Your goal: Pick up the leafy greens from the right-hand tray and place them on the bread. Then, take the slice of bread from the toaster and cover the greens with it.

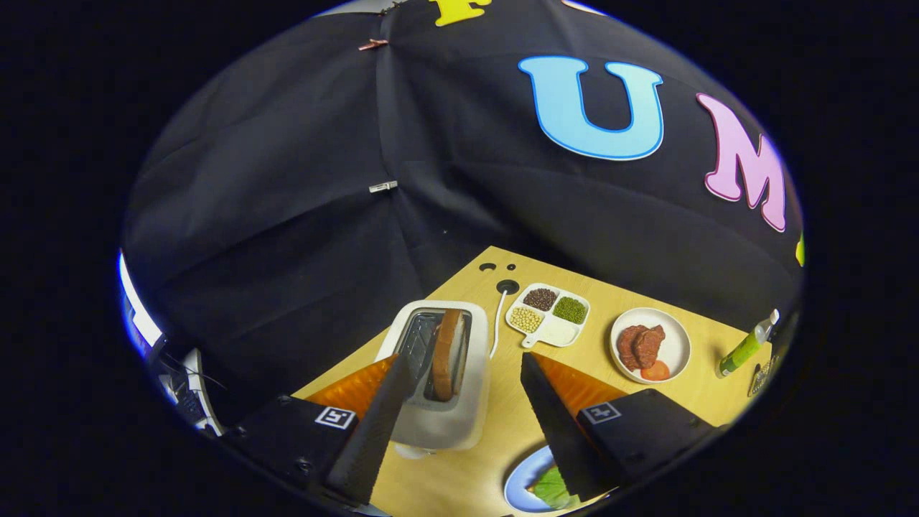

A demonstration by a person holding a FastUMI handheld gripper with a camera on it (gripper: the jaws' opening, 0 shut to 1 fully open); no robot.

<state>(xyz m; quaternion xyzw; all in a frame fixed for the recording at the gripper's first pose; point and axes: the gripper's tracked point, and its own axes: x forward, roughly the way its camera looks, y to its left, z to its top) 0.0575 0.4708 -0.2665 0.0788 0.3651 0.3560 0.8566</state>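
**toastfan:** Gripper [467, 373] check, anyone? To me the claw looks spread wide with nothing in it. Both fingers are well apart, hanging above the wooden table [502, 431].

**crumbs42:** Yep, wide and empty. The white toaster [438, 373] sits right between the fingers, with the left finger [377, 424] crossing over its near left corner. The slice of bread [447, 353] stands upright in the slot, crust side showing, poking up above the top. Neither finger touches it.

**toastfan:** And the greens?

**crumbs42:** Leafy greens [553, 487] are down on a blue plate [518, 482], close to the camera, partly tucked under the right finger [556, 424]. Can't tell whether there's bread under them, the finger hides most of that plate.

**toastfan:** What's beyond the toaster?

**crumbs42:** A white cord [497, 323] runs from the toaster back to a round hole in the table. Just right of that is a white divided dish [549, 316] with brown, green and pale beans in separate compartments. Further right is a white round plate [671, 352] holding reddish-brown meat pieces [641, 345] and a tomato slice [655, 370]. A green bottle [747, 346] with a white cap lies tilted near the table's right edge.
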